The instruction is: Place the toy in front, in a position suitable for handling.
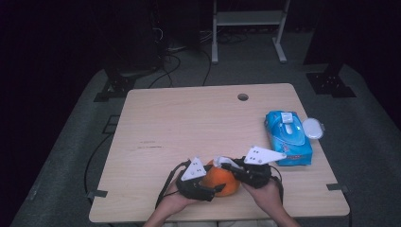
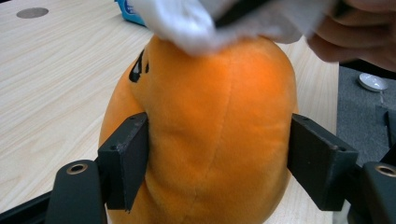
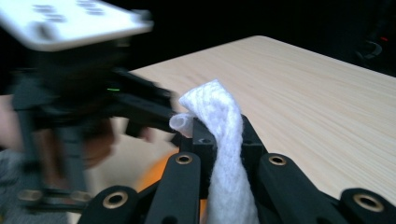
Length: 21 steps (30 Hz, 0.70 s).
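Both hands come in from the table's near edge, forearms angled inward so the two grippers meet over one spot near the front middle of the table [image 1: 156, 118]. Left gripper [image 1: 218, 187] lies low and roughly level, pointing toward the person's right; its jaws stand either side of the orange plush toy [image 1: 221, 181], pads against the toy's flanks in the left gripper view, so it is gripped. Toy [image 2: 205, 130] rests on the table with a dark printed mark on its upper left side. Right gripper [image 1: 222, 165] points toward the person's left, above the toy; jaws are closed tight on a white wipe [image 3: 226, 154], which is bunched up between them. In the left gripper view the wipe [image 2: 187, 23] touches the toy's top. Blue wipe pack [image 1: 287, 137] lies to the right, well apart, with a white lid [image 1: 313, 128] just beside it.
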Each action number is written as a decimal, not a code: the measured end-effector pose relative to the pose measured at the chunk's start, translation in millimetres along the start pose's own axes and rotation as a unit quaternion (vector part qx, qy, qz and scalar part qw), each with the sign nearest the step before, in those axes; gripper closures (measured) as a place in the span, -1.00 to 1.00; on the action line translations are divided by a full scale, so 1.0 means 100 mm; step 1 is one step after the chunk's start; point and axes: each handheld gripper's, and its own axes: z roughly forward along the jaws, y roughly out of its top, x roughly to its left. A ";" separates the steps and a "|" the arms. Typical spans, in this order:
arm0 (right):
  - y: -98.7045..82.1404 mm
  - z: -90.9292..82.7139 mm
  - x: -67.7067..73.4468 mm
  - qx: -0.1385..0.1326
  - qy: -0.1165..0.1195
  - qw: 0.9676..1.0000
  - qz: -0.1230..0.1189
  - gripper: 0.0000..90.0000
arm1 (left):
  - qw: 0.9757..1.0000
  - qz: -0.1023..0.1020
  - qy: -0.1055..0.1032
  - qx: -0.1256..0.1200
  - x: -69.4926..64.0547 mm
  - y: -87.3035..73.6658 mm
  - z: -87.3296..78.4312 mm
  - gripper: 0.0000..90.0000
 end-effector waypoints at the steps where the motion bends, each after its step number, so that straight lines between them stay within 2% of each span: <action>1: -0.02 -0.02 -0.07 -0.001 -0.004 1.000 0.011 0.82 | 1.000 0.001 -0.001 -0.001 0.00 0.00 0.00 -0.41; 2: -0.03 -0.04 -0.11 -0.002 -0.001 1.000 0.028 0.82 | 1.000 0.002 -0.001 -0.003 0.00 0.01 0.01 -0.44; 3: -0.03 -0.04 -0.11 -0.001 0.000 0.999 0.033 0.82 | 1.000 0.000 -0.001 0.000 0.00 0.01 0.03 -0.52; 4: -0.02 -0.04 -0.08 0.002 0.000 1.000 0.025 0.82 | 1.000 -0.005 0.000 0.001 -0.01 0.02 0.05 -0.59; 6: 0.01 0.00 0.03 0.003 0.017 1.000 0.012 0.82 | 1.000 -0.002 0.004 0.006 -0.02 0.02 0.07 -0.67; 8: 0.04 0.05 0.10 0.012 0.015 1.000 -0.012 0.82 | 1.000 0.010 0.006 0.012 -0.03 0.01 0.06 -0.63; 9: 0.05 0.05 0.08 0.011 0.010 1.000 -0.011 0.82 | 1.000 0.015 0.006 0.011 -0.03 0.01 0.05 -0.55; 11: 0.03 0.02 -0.04 0.004 0.001 1.000 0.012 0.82 | 1.000 0.017 0.004 0.007 -0.03 0.00 0.05 -0.47; 14: -0.06 -0.03 -0.24 0.004 -0.017 0.999 0.046 0.82 | 0.999 0.030 0.005 0.011 -0.07 0.00 0.06 -0.45; 15: -0.09 -0.05 -0.28 0.005 -0.014 0.998 0.062 0.82 | 0.999 0.033 0.006 0.013 -0.08 0.00 0.06 -0.45; 17: -0.10 -0.06 -0.27 -0.001 0.000 0.997 0.072 0.82 | 1.000 0.025 0.009 0.012 -0.06 0.00 0.06 -0.46; 19: -0.05 -0.04 -0.16 -0.008 0.018 0.998 0.059 0.82 | 1.000 0.017 0.009 0.008 -0.03 -0.01 0.05 -0.46; 21: -0.02 -0.02 -0.10 -0.007 0.027 0.999 0.042 0.81 | 1.000 0.018 0.012 0.010 -0.01 -0.01 0.02 -0.43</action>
